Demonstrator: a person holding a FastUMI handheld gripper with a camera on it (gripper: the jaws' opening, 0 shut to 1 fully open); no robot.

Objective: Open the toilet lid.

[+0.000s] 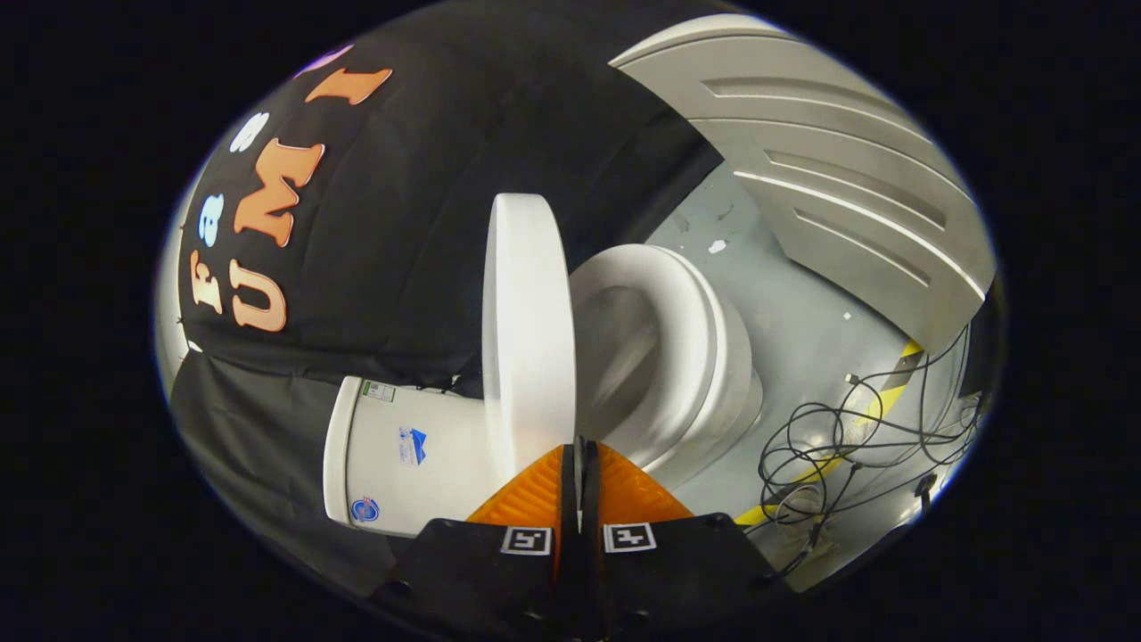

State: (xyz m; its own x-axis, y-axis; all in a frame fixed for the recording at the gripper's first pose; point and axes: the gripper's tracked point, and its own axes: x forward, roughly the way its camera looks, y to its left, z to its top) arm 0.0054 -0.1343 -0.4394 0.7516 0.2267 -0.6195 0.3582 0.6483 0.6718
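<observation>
Glossy white ceramic-looking toilet bowl (686, 357) and smooth lid (528, 330); ribbed orange plastic fingers (535, 490); matt black cloth wall (401, 223)

We see toilet bowl (624, 348) interior blurred; raised lid (528, 330) hides seat's near side; tongs (579, 455) cover bowl's front rim; tank (401, 455) partly cut.

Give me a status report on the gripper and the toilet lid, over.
Orange-fingered gripper shut, holding nothing, tips just short of the lid's edge. White plastic toilet lid raised, standing up from the white ceramic bowl. Tangled black cables on the floor beyond, clear of the toilet.
</observation>
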